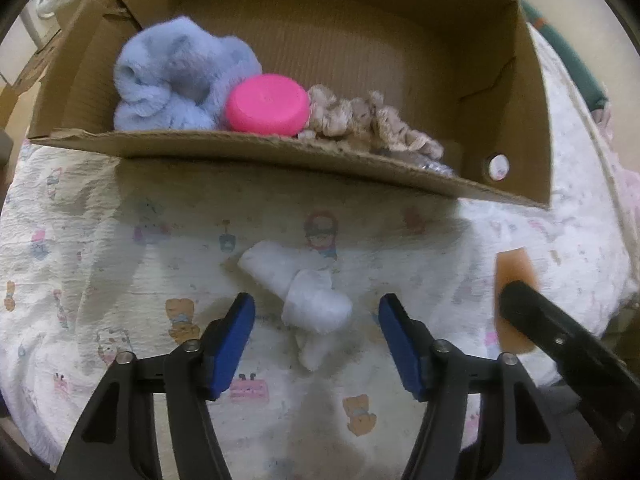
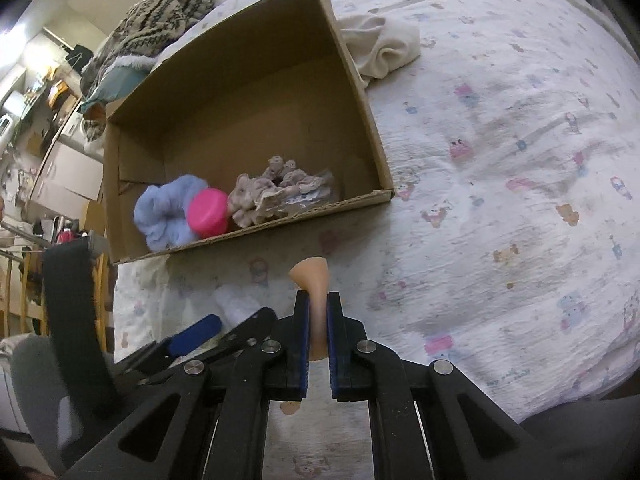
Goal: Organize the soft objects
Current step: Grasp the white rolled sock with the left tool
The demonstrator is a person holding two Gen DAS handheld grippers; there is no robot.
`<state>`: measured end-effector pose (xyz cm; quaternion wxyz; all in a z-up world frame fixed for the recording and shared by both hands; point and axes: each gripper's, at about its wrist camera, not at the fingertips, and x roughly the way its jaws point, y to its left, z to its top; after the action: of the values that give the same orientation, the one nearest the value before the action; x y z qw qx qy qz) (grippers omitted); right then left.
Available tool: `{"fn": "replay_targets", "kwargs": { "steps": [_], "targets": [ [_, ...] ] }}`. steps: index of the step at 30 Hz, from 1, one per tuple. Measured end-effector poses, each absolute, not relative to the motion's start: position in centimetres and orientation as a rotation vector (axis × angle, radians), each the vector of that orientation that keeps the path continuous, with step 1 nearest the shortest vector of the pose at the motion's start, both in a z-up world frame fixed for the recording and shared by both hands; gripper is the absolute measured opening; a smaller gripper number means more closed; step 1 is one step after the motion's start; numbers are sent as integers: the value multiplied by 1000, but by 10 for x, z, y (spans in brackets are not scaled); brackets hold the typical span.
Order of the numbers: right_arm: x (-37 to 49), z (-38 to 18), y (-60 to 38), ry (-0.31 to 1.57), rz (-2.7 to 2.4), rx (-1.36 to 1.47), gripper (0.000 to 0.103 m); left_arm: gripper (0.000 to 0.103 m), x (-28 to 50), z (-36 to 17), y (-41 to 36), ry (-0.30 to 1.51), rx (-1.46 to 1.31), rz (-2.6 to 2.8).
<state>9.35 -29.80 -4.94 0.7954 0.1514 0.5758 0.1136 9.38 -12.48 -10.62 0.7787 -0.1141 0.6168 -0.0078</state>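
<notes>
1. The peach soft piece (image 2: 316, 280) sits clamped between the pads of the right gripper (image 2: 318, 312), clear of the bedspread (image 2: 500, 184) and just short of the near wall of the cardboard box (image 2: 248, 236).
2. The white rolled cloth (image 1: 304, 296) lies on the bedspread in front of that same wall, outside the box.
3. The left gripper (image 1: 316, 320) hangs over the cloth with its jaws about half open, one pad on each side of the roll. No pad presses on it.
4. Inside the box, against the near wall, rest a blue fluffy item (image 1: 176, 76), a pink round lid (image 1: 266, 104) and a beige ruffled item (image 1: 360, 120).
5. Risk: the peach piece is squeezed thin and pinched low down. It may slip out during the lift over the wall and fall on the bedspread.
6. Risk: the roll lies at an angle to the left jaws. A shallow closure may catch only one layer and unroll it.
7. Risk: the two grippers work close together before the box. A crossing path may cause contact.
</notes>
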Motion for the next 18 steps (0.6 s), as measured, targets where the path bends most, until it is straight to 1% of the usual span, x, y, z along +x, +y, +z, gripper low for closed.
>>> {"fn": "replay_targets", "kwargs": {
  "steps": [1, 2, 3, 7, 11, 18],
  "targets": [
    [95, -51, -294, 1237, 248, 324, 9, 48, 94, -109, -125, 1341, -242, -12],
    [95, -52, -293, 1237, 252, 323, 9, 31, 96, -113, -127, 1355, -241, -19],
    [96, -51, -293, 1236, 258, 326, 9, 24, 96, -115, -128, 1367, -239, -35],
    [97, -50, -291, 1241, 279, 330, 9, 23, 95, -112, -125, 1331, -173, -6],
    [96, -52, -286, 1247, 293, 322, 9, 23, 93, -111, -117, 1338, -150, 3],
    [96, -52, -276, 1250, 312, 286, 9, 23, 83, -102, -81, 1313, -101, 28]
  ]
}}
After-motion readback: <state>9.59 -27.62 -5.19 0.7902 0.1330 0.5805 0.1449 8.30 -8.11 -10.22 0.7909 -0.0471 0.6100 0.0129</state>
